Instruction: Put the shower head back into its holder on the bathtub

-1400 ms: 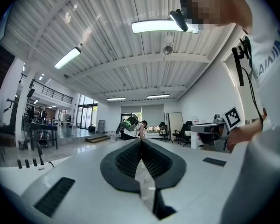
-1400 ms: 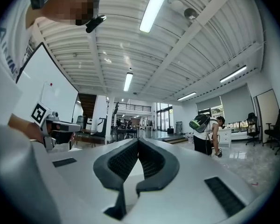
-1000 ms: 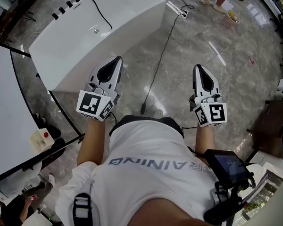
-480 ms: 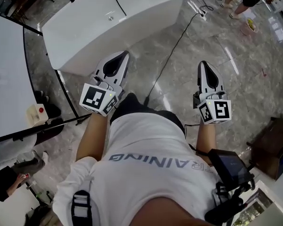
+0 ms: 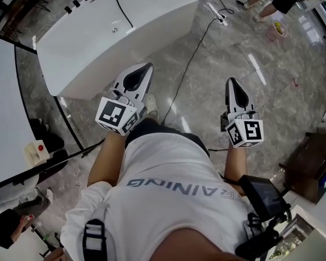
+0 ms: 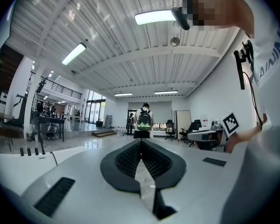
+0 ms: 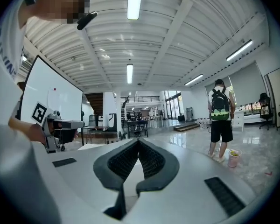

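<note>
Left claw (image 5: 146, 68): jaws pressed together with nothing between them. It points level, its tip just beside the near wall of the bathtub (image 5: 98, 53).
Right claw (image 5: 231, 82): also closed and empty. It is out over the bare floor (image 5: 195, 118), well apart from the tub.
Bathtub's long axis: from near-left to far-right across the floor, so I face its long near side at a slant.
Hose (image 5: 120, 8): a thin black line running from the far rim down into the tub. It ends near a small metal fitting (image 5: 115, 30).
Shower head: I cannot pick it out. I judge it sits at one end of that hose, towards the far rim.
Holder: a row of black fittings (image 5: 79, 4) stands on the far rim near the tub's left end. Which one is the holder I cannot tell.
Direction from the claws: everything I need lies ahead and to my left, across the tub's width.
Nearer hand: the left, clearly. The right would have to cross my body.
Coming move: I judge I must step up to the near wall and open the left claw before reaching over the rim.
</note>
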`<state>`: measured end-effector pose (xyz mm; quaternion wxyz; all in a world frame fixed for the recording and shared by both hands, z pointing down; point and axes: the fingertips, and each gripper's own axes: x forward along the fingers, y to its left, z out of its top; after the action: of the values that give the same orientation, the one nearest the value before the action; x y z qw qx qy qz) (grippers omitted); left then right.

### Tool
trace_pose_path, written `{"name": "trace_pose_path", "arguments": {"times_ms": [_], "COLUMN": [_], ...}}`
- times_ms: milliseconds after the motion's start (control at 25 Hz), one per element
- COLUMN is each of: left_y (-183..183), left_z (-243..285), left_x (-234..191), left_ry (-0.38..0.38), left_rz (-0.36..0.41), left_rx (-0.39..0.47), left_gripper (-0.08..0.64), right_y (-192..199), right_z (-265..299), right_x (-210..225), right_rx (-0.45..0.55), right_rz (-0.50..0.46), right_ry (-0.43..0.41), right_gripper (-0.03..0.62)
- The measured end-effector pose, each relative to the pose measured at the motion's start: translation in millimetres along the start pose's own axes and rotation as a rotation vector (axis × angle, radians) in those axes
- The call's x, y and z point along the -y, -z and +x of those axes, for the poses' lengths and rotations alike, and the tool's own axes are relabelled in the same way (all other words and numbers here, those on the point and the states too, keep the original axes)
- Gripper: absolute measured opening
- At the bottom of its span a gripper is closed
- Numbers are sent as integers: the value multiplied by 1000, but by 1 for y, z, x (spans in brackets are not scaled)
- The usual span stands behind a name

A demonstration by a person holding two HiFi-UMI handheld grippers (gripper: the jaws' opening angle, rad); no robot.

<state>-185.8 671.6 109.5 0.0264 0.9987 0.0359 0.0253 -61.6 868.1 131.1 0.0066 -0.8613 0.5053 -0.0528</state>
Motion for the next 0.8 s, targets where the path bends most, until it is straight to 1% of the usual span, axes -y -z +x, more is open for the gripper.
{"name": "trace_pose_path", "arguments": {"times_ms": [160, 360, 600, 800], "left_y": [-6, -5, -4, 1], "left_z": [24, 60, 79, 88], "left_x": [-36, -102, -186, -252], "left_ry": [0, -9, -26, -27], "left_rz": [-11, -16, -21, -35], "left_rx": [22, 16, 1, -10], "left_gripper": [17, 17, 17, 17], "right_y": [-8, -15, -20, -20], "right_z": [36, 114, 208, 277], "right_x": [5, 14, -11, -35], "right_rx": [-10, -19, -35, -56], "right_rz": [-27, -35, -41, -49], "right_ry": [1, -4, -50, -71], "right_gripper": [12, 12, 12, 12]}}
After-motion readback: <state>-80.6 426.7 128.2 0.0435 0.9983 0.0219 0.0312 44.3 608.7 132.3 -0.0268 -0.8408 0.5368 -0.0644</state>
